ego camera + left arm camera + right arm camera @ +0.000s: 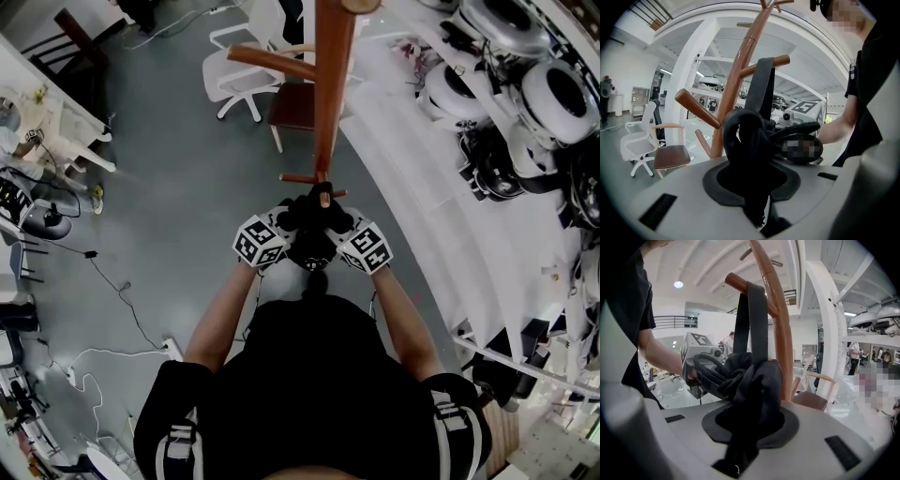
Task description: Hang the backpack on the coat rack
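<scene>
Backpack (311, 246) fabric sits bunched between the left hand-held gripper (281, 225) and the right hand-held gripper (342, 227) in the head view. Both are close together against the rack (330, 94) pole.

In the left gripper view, the jaws are clamped on a black fold of the backpack (750, 140), which bulges just ahead of them. Its strap (765, 84) runs up to a peg (776, 62).

In the right gripper view, the jaws likewise pinch the backpack (757, 380). The strap (752, 319) rises from it and loops over the peg (736, 282), beside the pole.
</scene>
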Tool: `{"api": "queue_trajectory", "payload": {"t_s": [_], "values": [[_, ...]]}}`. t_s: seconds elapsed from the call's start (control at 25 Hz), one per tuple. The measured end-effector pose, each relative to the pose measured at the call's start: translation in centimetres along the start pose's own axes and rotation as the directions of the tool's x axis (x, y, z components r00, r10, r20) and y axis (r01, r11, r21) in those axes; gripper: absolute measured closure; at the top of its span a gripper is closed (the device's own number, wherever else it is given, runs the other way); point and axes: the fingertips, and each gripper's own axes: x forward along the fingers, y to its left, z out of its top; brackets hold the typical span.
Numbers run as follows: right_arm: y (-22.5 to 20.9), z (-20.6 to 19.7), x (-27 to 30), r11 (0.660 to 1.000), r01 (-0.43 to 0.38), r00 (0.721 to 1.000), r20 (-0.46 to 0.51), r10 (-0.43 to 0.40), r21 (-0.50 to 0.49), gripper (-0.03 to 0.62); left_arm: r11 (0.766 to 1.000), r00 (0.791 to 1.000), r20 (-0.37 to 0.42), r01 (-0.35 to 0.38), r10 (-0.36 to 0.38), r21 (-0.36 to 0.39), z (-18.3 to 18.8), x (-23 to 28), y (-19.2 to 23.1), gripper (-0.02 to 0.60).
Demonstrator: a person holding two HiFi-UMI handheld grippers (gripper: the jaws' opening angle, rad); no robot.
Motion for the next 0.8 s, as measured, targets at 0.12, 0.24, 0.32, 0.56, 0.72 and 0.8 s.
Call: {"api": "queue_trajectory", "payload": {"t_s": [0.12,0.24,0.32,0.56,0.72,0.8], "values": [[-0.3,-0.1,0.2,1.000,0.002,1.000,-0.002,-0.002,0.003,0.497,1.000,1.000,0.004,-0.005,0.005,-0.002,-0.1,0.1,0.3,0.486],[-0.7,-0.2,0.4,1.000,0.008,1.000,-0.008,-0.008,0.004,0.497,1.000,1.000,0.004,-0.013,0.013,-0.002,0.0,0.4,0.7,0.485],[-1.1,-0.2,0.6,1.000,0.013,1.000,-0.012,-0.013,0.005,0.497,1.000,1.000,0.003,-0.017,0.017,-0.001,0.0,0.6,1.0,0.485],[-2.0,-0.4,1.2,1.000,0.019,0.999,-0.026,-0.019,0.008,0.497,1.000,1.000,-0.008,-0.019,0.019,-0.002,0.0,1.3,1.9,0.485],[-2.9,-0.7,1.5,1.000,0.023,0.999,-0.030,-0.022,0.018,0.497,1.000,1.000,-0.011,-0.027,0.027,-0.013,-0.1,2.0,2.6,0.485],[-3.4,-0.9,1.8,0.999,0.024,0.999,-0.037,-0.023,0.022,0.497,0.999,0.999,-0.014,-0.031,0.031,-0.022,-0.2,2.3,3.0,0.485]]}}
